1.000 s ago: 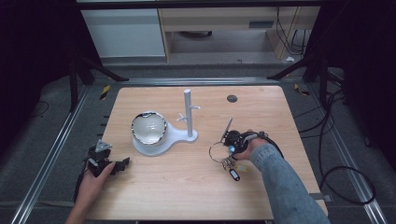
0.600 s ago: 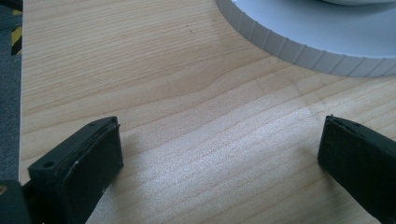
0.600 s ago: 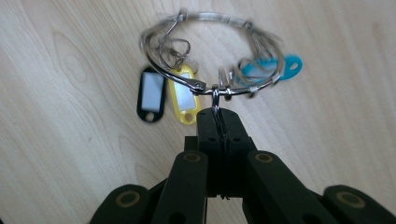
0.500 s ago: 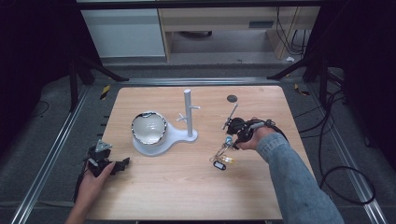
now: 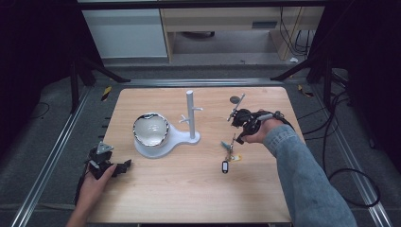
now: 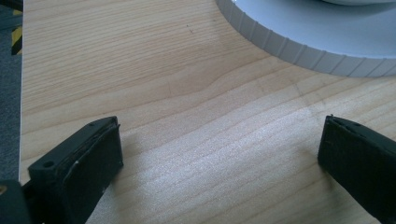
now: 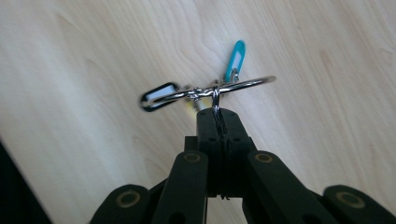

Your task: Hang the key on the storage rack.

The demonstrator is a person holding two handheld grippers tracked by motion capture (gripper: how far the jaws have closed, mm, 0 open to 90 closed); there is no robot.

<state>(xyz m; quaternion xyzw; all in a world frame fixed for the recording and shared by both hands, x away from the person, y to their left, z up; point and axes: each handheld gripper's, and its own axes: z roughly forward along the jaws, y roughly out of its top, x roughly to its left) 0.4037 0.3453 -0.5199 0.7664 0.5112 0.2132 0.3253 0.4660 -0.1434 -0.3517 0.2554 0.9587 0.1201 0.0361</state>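
A bunch of keys (image 5: 229, 152) on a metal ring (image 7: 224, 87), with a teal tag (image 7: 235, 58) and a black tag (image 5: 225, 166), hangs just above the wooden table (image 5: 189, 189). My right gripper (image 5: 235, 138) is shut on a small ring of the bunch, and its jaws are pressed together in the right gripper view (image 7: 218, 114). To its left stands a white stand (image 5: 190, 113) with short pegs. A shiny bowl (image 5: 150, 130) rests on its round base (image 6: 317, 37). My left gripper (image 5: 124, 166) lies at the table's near left corner, open (image 6: 219, 158), with bare wood between its jaws.
A small dark disc (image 5: 235, 99) lies on the table beyond the right gripper. Metal rails (image 5: 52, 156) run along the table's sides, and cables (image 5: 340, 142) trail on the floor at the right. Shelving (image 5: 213, 28) stands behind the table.
My right gripper has lifted the key bunch off the table and carried it toward the far side; the keys now dangle below the jaws. The left gripper has stayed put.
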